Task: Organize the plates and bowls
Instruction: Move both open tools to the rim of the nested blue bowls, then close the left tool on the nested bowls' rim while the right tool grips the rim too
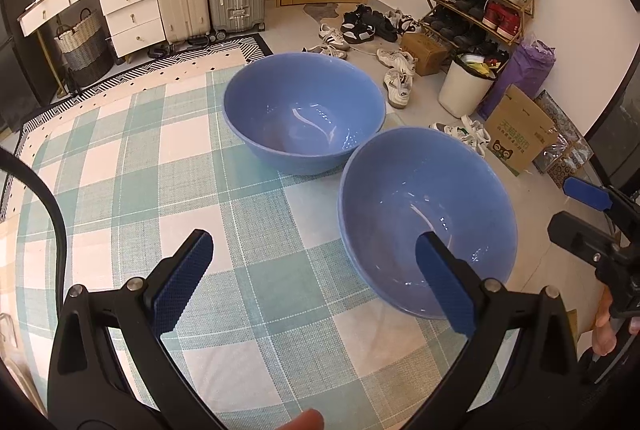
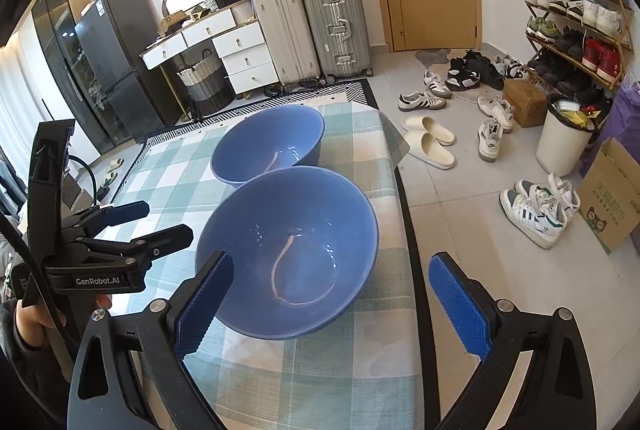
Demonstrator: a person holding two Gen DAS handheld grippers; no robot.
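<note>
Two blue bowls stand upright and empty on the checked tablecloth (image 1: 168, 158). The far bowl (image 1: 304, 110) also shows in the right wrist view (image 2: 268, 146). The near bowl (image 1: 424, 214) also shows in the right wrist view (image 2: 288, 250); the two bowls touch or nearly touch. My left gripper (image 1: 316, 286) is open and empty, above the cloth left of the near bowl, its right finger over the bowl's rim. My right gripper (image 2: 332, 306) is open and empty, hovering over the near side of the near bowl. The left gripper also shows in the right wrist view (image 2: 156, 222), open.
The table's right edge (image 2: 404, 190) drops to a tiled floor with scattered shoes (image 2: 536, 206) and slippers (image 2: 428, 138). A white bin (image 2: 564, 142), a cardboard box (image 2: 612, 194) and a shoe rack (image 2: 576, 26) stand at the right. Suitcases (image 2: 312, 30) and a drawer unit (image 2: 240, 50) stand behind.
</note>
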